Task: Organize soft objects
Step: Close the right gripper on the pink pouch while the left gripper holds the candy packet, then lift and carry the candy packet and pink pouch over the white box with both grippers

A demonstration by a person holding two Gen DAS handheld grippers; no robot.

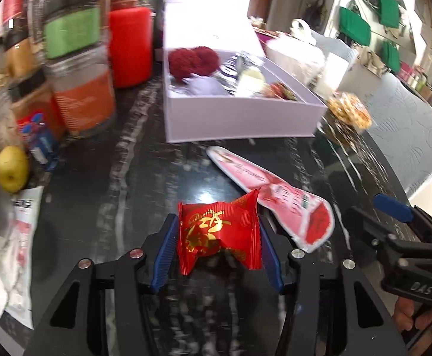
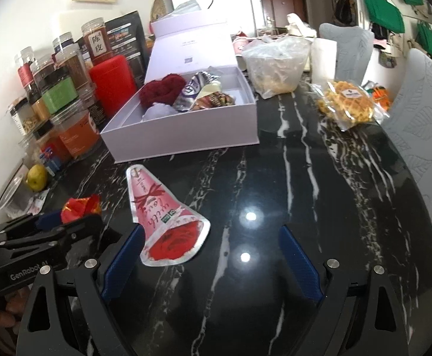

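Observation:
A red foil snack packet (image 1: pixel 218 234) with gold print sits between the blue pads of my left gripper (image 1: pixel 217 222), which is shut on it just above the black marble table (image 2: pixel 275 178). The right wrist view shows the same packet (image 2: pixel 79 206) at the far left. A pink cone-shaped pouch (image 2: pixel 162 216) lies flat by the left finger of my right gripper (image 2: pixel 213 231), which is open and holds nothing. Behind stands an open white box (image 2: pixel 186 139) holding a dark red fluffy item (image 2: pixel 162 89) and several wrapped snacks.
Jars (image 1: pixel 79 89), a red canister (image 1: pixel 131 44) and a yellow pear (image 1: pixel 11 169) crowd the left side. A bag of waffles (image 2: pixel 349 103) and a clear plastic bag (image 2: pixel 275 65) sit at the right rear. Grey chairs (image 2: pixel 417 124) flank the table's right edge.

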